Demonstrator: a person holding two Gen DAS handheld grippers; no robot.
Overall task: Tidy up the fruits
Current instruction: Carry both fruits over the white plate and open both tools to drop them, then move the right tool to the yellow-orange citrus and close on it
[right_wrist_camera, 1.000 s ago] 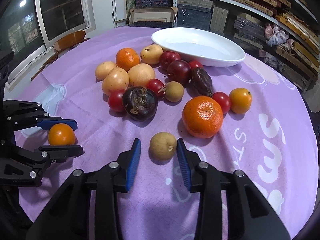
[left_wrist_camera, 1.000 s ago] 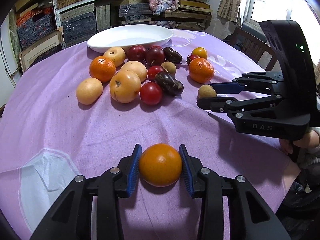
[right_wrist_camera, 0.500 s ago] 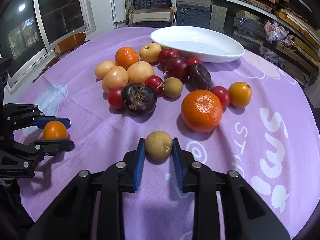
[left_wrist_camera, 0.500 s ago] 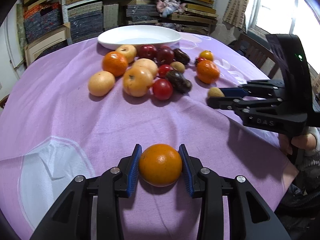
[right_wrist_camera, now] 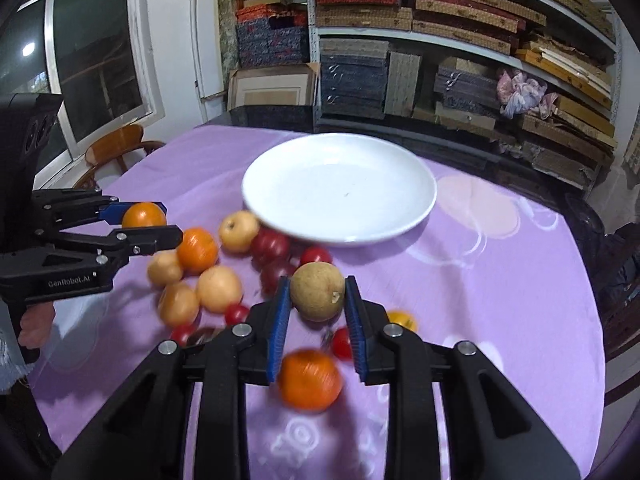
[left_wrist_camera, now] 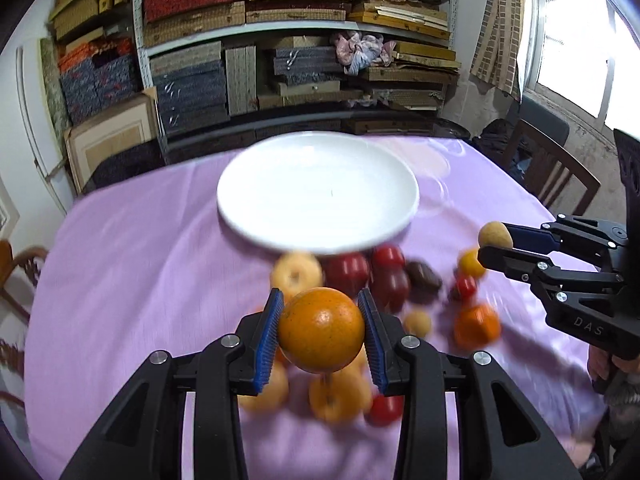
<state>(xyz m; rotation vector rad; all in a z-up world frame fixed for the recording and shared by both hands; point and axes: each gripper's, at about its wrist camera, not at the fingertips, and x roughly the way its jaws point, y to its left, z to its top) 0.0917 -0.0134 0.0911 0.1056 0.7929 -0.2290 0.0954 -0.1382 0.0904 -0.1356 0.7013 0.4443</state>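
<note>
Up off the counter (left_wrist_camera: 132, 264), the left gripper (left_wrist_camera: 321, 330) has an orange fruit (left_wrist_camera: 321, 330) squeezed between its blue-padded fingers (left_wrist_camera: 267, 332), the pads pressing both sides of it, and it hangs over the loose heap of fruit with the white plate (left_wrist_camera: 318, 192) just beyond. The right gripper (right_wrist_camera: 318, 300) likewise pinches a small tan, speckled fruit (right_wrist_camera: 317, 296) between its fingers (right_wrist_camera: 280, 312), raised above the purple cloth and short of the plate (right_wrist_camera: 340, 188). From the left wrist view, the right gripper (left_wrist_camera: 496, 246) comes in from the right edge with the tan fruit (left_wrist_camera: 495, 235) at its tips; from the right wrist view, the left gripper (right_wrist_camera: 150, 226) shows side-on at the left edge with the orange fruit (right_wrist_camera: 144, 215) in its grip, and a bit of the person's hand (right_wrist_camera: 34, 324) below it. The right wrist view gives a clearer look at the yellow pears (right_wrist_camera: 218, 288) and a mandarin (right_wrist_camera: 197, 250) on the cloth; in the left wrist view the heap is smeared by blur, and several fruits are hidden behind the fingers. The mandarin (right_wrist_camera: 310, 380) under the right gripper is blurred too. Shelves (right_wrist_camera: 460, 40) of stacked boxes fill the wall behind.
</note>
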